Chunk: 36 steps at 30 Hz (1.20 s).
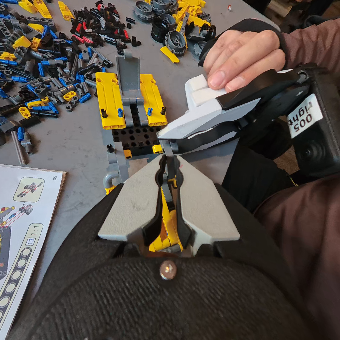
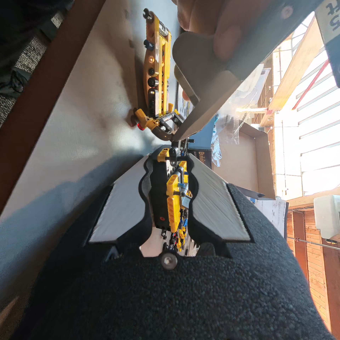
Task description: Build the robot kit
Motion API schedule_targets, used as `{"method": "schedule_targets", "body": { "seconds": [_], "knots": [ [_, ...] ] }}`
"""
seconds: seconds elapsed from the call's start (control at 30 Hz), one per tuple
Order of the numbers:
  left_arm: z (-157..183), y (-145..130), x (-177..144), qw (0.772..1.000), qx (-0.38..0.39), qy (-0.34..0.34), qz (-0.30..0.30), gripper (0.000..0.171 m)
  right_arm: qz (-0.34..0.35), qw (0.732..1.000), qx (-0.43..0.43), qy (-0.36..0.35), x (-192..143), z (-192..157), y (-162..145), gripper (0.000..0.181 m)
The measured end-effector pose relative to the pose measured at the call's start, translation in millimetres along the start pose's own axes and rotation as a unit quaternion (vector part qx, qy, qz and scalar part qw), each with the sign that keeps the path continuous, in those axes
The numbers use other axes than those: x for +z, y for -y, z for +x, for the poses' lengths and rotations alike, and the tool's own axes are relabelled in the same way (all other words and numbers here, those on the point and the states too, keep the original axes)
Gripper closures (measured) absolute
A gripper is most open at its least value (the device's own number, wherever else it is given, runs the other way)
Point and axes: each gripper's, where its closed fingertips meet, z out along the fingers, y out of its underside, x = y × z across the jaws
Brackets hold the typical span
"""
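Both grippers (image 1: 170, 156) (image 2: 173, 149) clamp model (image 1: 132, 103) nr table edge (image 1: 239, 147).

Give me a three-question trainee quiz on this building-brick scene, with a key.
1. True or false: the left gripper is open and empty.
2. In the left wrist view, the instruction booklet lies: A) on the table, left of the left gripper; B) under a heap of bricks; C) inside a cardboard box.
3. What do the right gripper and the left gripper both clamp?

Key: 1 false, its fingers are shut on the brick model; 2 A; 3 the brick model.
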Motion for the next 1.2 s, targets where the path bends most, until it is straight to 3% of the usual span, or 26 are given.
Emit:
{"method": "schedule_targets", "body": {
  "seconds": [0.43,0.97,1.2],
  "knots": [
    [-3.0,-1.1,1.0,1.0,-0.026,-0.003,0.016,0.165,-0.039,0.999,-0.013,-0.011,1.1,2.4,-2.5,0.157],
    [-3.9,2.1,3.7,0.998,0.008,0.063,0.011,0.165,-0.038,0.997,0.072,-0.012,-0.9,1.7,-5.5,0.155],
    [-8.4,1.9,-25.5,0.996,0.008,0.081,0.044,0.148,-0.024,0.965,0.26,0.011,-32.0,11.2,-16.2,0.143]
  ]
}}
